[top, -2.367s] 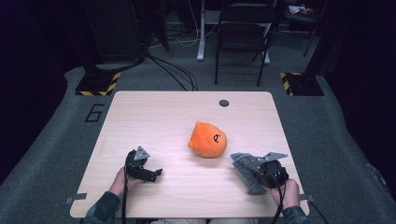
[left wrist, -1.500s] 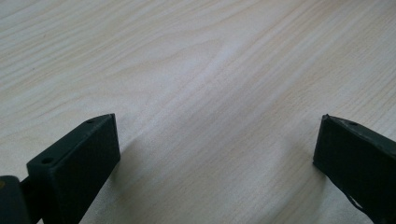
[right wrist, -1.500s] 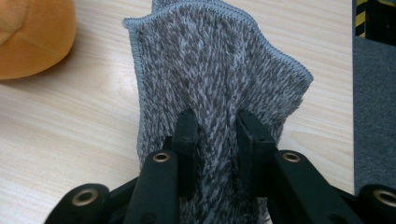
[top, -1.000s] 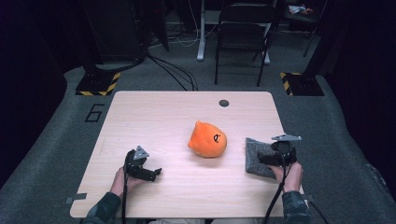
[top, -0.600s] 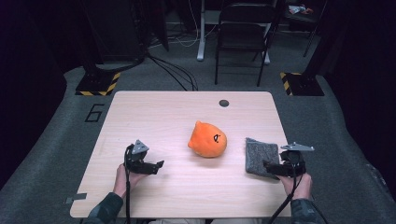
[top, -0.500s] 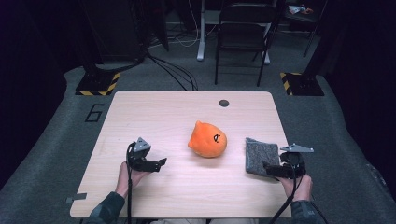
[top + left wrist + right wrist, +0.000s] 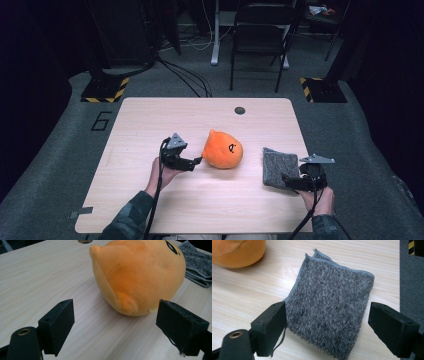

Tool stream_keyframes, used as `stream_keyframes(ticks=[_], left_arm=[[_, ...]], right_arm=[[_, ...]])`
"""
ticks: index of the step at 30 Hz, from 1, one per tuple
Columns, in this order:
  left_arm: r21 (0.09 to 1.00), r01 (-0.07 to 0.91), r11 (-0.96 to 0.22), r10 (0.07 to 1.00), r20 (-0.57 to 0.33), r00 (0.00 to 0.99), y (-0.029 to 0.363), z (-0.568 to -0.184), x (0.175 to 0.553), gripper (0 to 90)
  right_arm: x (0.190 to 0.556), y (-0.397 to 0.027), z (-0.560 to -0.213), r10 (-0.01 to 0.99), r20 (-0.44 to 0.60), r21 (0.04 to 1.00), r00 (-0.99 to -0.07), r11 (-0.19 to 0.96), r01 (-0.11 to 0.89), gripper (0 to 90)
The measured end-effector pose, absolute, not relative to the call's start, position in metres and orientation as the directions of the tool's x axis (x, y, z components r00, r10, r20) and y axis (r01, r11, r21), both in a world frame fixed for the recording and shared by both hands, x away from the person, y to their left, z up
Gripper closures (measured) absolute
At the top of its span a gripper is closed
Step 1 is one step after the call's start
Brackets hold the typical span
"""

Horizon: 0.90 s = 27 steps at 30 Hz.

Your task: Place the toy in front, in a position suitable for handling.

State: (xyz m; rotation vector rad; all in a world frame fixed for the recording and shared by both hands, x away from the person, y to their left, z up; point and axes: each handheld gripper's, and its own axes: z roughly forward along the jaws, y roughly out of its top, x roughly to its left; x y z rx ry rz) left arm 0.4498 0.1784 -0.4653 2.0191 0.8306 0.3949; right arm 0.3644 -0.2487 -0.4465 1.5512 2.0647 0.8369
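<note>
An orange round plush toy (image 7: 223, 149) with a small face lies at the middle of the wooden table (image 7: 150, 125). My left gripper (image 7: 196, 161) sits just left of it, pointing at its side. In the left gripper view the plush (image 7: 140, 275) lies right ahead of the left gripper (image 7: 120, 326). Its jaws have just been closing a little but still stand wide, with nothing between them. A folded grey cloth (image 7: 280, 166) lies flat to the right. My right gripper (image 7: 289, 181) is at its near edge and open. In the right gripper view the cloth (image 7: 332, 302) spreads ahead of the right gripper (image 7: 328, 331).
A dark round hole (image 7: 240, 110) sits near the table's far edge. Behind the table stand a black chair (image 7: 260, 35) and a desk leg, with cables on the carpet. Yellow-black striped plates (image 7: 106, 90) lie on the floor at both far corners.
My left gripper has moved right and up, from the table's left part to the plush. The right gripper laid the cloth flat earlier, drew back to its near right edge, and now rests there.
</note>
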Motion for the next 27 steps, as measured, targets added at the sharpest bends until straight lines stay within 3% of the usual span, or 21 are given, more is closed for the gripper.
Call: stream_keyframes(ticks=[11, 12, 18, 22, 27], left_arm=[[0.814, 0.414, -0.407, 0.632, -0.076, 0.771, 0.136, -0.477, 0.475, 20.0], [0.817, 0.411, -0.404, 0.625, -0.082, 0.776, 0.136, -0.478, 0.476, 22.8], [0.811, 0.400, -0.427, 0.609, -0.070, 0.790, 0.132, -0.485, 0.471, 62.3], [0.828, 0.402, -0.392, 0.640, -0.069, 0.765, 0.129, -0.482, 0.465, 68.8], [0.857, 0.390, -0.336, 0.656, -0.084, 0.750, 0.119, -0.471, 0.452, 70.1]], right_arm=[[0.366, -0.244, -0.449, 0.956, 0.020, 0.673, -0.293, 0.204, 0.711, 14.4], [0.366, -0.244, -0.450, 0.953, 0.015, 0.675, -0.302, 0.213, 0.706, 14.5], [0.366, -0.240, -0.455, 0.952, 0.011, 0.654, -0.306, 0.224, 0.723, 15.3], [0.366, -0.239, -0.455, 0.954, 0.005, 0.655, -0.301, 0.224, 0.722, 15.3], [0.366, -0.241, -0.454, 0.955, 0.007, 0.661, -0.295, 0.217, 0.718, 15.3]])
